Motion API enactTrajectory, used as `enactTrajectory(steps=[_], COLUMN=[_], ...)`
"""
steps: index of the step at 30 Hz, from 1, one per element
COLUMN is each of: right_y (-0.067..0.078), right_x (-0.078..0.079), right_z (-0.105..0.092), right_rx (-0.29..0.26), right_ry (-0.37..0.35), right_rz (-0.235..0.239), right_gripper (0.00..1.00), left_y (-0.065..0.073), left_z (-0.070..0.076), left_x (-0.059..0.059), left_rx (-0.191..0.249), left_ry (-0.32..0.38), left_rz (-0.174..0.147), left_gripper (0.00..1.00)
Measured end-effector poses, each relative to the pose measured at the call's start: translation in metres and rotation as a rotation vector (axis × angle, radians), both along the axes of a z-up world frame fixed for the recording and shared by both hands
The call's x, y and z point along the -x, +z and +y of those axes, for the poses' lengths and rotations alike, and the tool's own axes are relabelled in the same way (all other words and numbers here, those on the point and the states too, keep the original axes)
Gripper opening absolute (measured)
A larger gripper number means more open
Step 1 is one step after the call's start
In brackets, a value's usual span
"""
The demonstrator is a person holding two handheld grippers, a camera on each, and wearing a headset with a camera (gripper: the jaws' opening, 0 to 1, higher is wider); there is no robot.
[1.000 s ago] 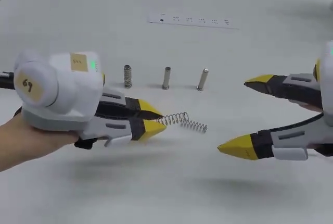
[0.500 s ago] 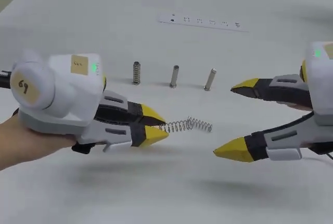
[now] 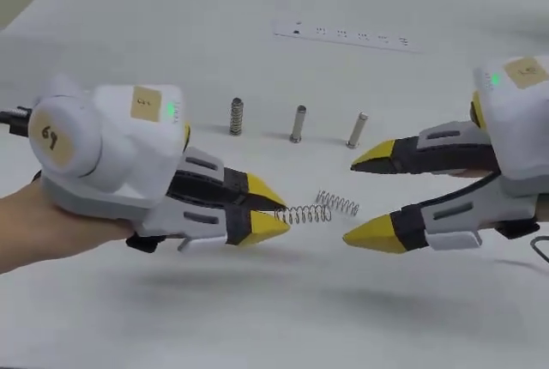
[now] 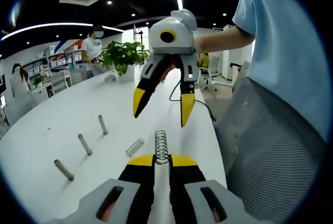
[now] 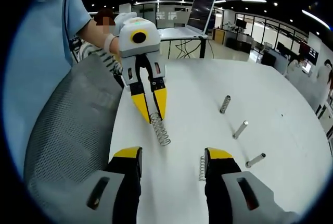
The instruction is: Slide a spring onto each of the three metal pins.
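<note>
The left gripper (image 3: 283, 213), jaws pinched shut on one end of a spring (image 3: 307, 213), holds it out level, nearer the person than the middle pin (image 3: 298, 124). The right gripper (image 3: 350, 201), jaws wide apart and empty, has moved in toward the spring's free end, probably to steady it. A second spring (image 3: 340, 204) lies loose beside it. The pin left of the middle pin (image 3: 236, 117) already wears a spring; the middle pin and the pin to its right (image 3: 357, 130) are bare.

At the left of the head view, the white, yellow-tipped left gripper (image 3: 285, 215) lies level in a hand (image 3: 47, 227), its jaws pinched on one end of a thin coiled metal spring (image 3: 307, 213). From the right edge the matching right gripper (image 3: 350, 202) faces it, jaws spread wide, tips near.
</note>
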State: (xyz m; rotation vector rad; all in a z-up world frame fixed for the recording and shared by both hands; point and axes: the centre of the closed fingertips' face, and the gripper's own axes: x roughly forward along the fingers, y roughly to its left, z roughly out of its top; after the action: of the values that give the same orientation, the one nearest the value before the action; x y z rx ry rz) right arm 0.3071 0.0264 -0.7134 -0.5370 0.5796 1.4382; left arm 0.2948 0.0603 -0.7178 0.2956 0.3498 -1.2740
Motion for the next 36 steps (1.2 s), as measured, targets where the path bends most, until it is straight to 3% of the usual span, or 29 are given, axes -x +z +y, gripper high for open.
enactTrajectory(steps=[5,13,36], right_y=[-0.003,-0.011,-0.021], right_x=[0.005,0.013,0.018], right_z=[0.005,0.008,0.011], right_rx=[0.011,0.037,0.069], right_ry=[0.045,0.101,0.168], right_rz=[0.008,0.028,0.047], right_gripper=[0.31,0.19,0.08], left_y=[0.001,-0.003,-0.004], left_z=[-0.002,-0.002,-0.003], left_x=[0.001,0.003,0.007], left_rx=[0.002,-0.010,-0.012], left_ry=[-0.007,-0.020,-0.037], left_rz=[-0.001,0.002,0.010], left_gripper=[0.02,0.02,0.02])
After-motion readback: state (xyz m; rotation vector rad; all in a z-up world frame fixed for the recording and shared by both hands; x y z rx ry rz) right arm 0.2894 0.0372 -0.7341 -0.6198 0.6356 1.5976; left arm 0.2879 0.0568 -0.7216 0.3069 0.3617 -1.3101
